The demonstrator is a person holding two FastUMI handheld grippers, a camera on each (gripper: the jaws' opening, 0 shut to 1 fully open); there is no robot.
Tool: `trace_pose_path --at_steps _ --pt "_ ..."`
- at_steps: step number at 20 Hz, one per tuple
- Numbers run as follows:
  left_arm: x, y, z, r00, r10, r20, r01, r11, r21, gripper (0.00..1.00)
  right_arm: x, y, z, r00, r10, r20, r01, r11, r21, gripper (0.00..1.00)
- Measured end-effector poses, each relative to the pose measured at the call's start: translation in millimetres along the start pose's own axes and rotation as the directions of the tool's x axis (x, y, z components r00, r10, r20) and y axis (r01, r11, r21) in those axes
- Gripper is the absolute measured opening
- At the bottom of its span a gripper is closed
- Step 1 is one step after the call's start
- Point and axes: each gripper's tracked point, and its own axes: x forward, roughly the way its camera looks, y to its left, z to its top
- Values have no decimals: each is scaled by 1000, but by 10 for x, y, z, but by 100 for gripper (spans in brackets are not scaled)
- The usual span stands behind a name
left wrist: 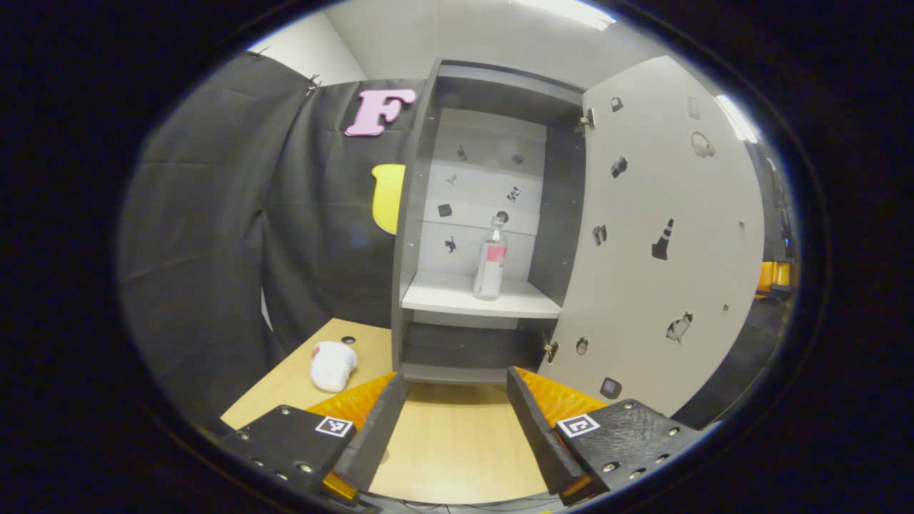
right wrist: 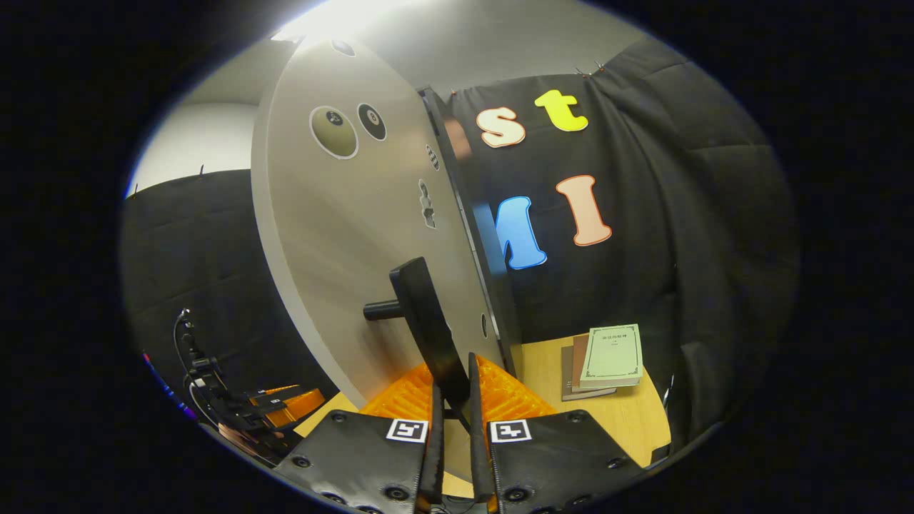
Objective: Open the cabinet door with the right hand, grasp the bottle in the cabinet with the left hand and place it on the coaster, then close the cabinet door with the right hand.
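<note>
the left gripper [left wrist: 457, 421] is held wide open w/ nothing between its fingers, and the one bottle [left wrist: 490, 258] is seen straight ahead & higher up, standing upright (long axis vertical) on the cabinet shelf [left wrist: 457, 296], well apart from the fingertips, so a forward-and-up reach is judged to be what's needed. the right gripper [right wrist: 451, 400] is closed narrow on the black door handle [right wrist: 428, 328] of the cabinet door [right wrist: 343, 235], which is swung open, so the left is taken as the nearer tool for the bottle. counted: 1 bottle, 1 door, 1 handle, 2 grippers, 1 white cloth-like lump [left wrist: 333, 365] on the table [left wrist: 457, 442], 2 or 3 stacked books [right wrist: 603, 360]; a coaster can't be made out for sure.
</note>
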Motion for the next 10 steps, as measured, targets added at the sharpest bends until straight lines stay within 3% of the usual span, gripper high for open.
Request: trace_pose_path --at_steps 5,8,9,10 --pt "403 179 82 995 -101 -5 101 995 10 87 -68 -163 -29 991 -133 11 133 991 -1 17" --pt "595 251 47 987 -158 -17 158 987 -18 87 -169 -183 -64 980 -199 9 199 980 29 13" --pt "660 270 55 984 -179 -14 179 983 -29 87 -212 -198 -55 975 -223 23 222 974 40 7" --pt "720 280 44 980 -200 -15 200 979 -39 87 -210 -235 -50 967 -251 40 249 967 49 12"
